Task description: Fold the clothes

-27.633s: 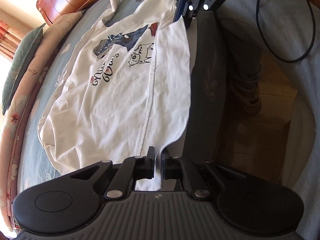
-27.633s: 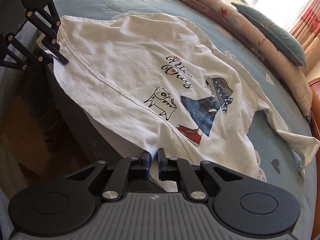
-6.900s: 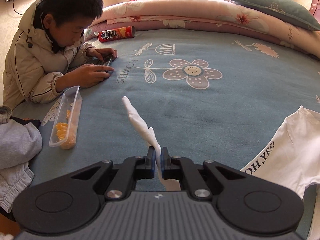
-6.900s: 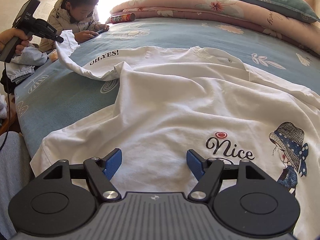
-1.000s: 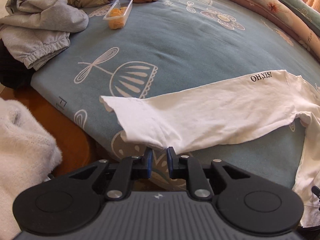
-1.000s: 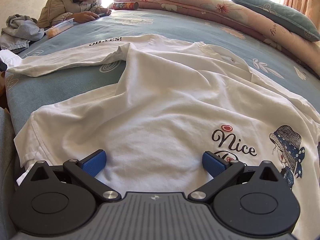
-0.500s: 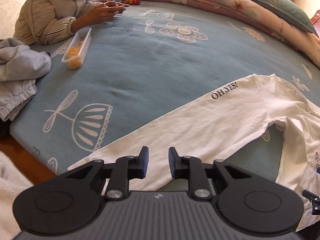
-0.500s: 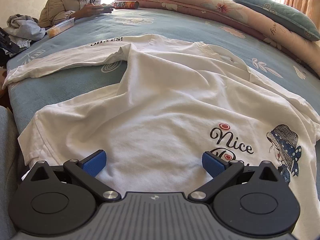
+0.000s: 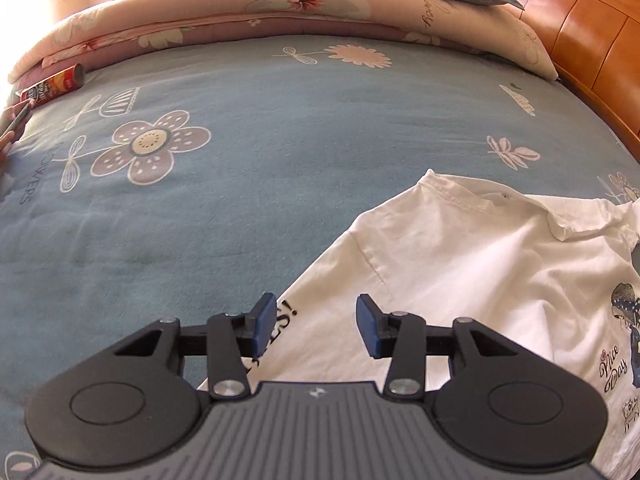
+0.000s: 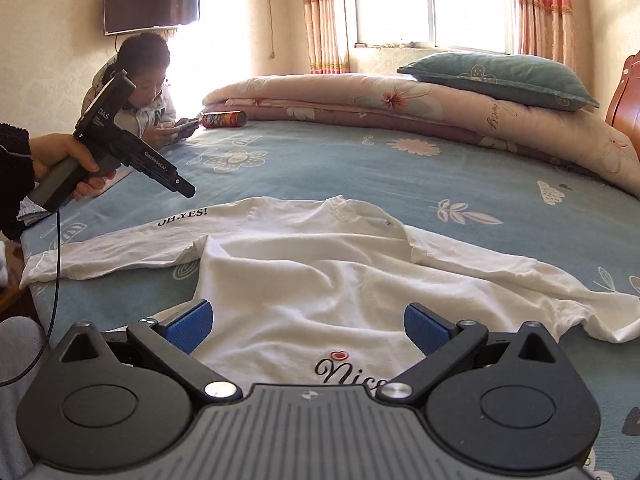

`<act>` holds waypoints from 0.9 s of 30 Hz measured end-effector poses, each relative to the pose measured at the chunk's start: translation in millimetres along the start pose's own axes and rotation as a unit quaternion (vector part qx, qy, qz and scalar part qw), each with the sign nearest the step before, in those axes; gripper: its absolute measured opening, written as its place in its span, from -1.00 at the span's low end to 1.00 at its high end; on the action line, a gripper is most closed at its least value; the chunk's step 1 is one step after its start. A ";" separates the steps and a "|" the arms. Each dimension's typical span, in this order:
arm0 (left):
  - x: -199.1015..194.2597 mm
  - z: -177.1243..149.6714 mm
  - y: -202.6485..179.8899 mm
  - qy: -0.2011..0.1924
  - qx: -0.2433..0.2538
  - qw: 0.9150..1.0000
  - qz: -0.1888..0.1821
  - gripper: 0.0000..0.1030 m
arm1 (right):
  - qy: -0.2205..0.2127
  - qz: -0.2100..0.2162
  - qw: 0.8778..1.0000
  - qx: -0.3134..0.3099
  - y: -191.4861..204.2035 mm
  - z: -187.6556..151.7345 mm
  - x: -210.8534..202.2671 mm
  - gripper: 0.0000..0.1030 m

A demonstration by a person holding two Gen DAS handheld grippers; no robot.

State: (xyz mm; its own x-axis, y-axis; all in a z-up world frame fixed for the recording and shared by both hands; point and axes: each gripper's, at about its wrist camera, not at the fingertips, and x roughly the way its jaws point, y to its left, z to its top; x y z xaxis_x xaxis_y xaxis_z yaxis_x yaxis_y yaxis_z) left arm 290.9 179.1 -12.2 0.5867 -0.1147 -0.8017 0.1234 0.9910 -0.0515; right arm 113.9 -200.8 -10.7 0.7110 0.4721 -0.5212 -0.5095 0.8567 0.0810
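Observation:
A white long-sleeved shirt [image 10: 320,280] lies print-up on the blue bed sheet [image 10: 360,168]. Its "OH,YES!" sleeve [image 10: 120,248] stretches flat to the bed's left edge, and the other sleeve [image 10: 520,280] runs to the right. My left gripper [image 9: 316,326] hovers over the upper part of that printed sleeve [image 9: 320,320]. Its jaws are opening with no cloth between the blue pads. The right wrist view shows the left gripper [image 10: 186,191] in a hand above the sleeve. My right gripper [image 10: 306,326] stands wide open over the shirt's chest, near the "Nice" print [image 10: 344,372], holding nothing.
A person [image 10: 148,92] leans on the far left of the bed with a phone, next to a red chips can [image 10: 224,119]. A rolled floral quilt [image 10: 400,100] and a green pillow [image 10: 492,76] line the far side. A wooden headboard [image 9: 592,40] stands at the right.
The left gripper has let go of the sleeve cuff, widened its jaws and swung right along the sleeve toward the shoulder. The right gripper has risen and tilted up, still open.

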 end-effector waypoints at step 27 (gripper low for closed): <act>72.9 29.2 -19.0 0.038 0.106 0.992 -0.056 -0.83 | 0.040 -0.027 0.998 0.051 -34.4 -18.7 20.8 1.00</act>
State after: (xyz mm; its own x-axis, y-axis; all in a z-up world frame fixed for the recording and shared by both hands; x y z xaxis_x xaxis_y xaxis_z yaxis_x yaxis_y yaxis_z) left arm 354.7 149.9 -52.3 0.4981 -0.2091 -0.8415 0.3547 0.9347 -0.0222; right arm 137.2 -224.4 -40.2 0.6936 0.4100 -0.5923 -0.4164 0.8991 0.1347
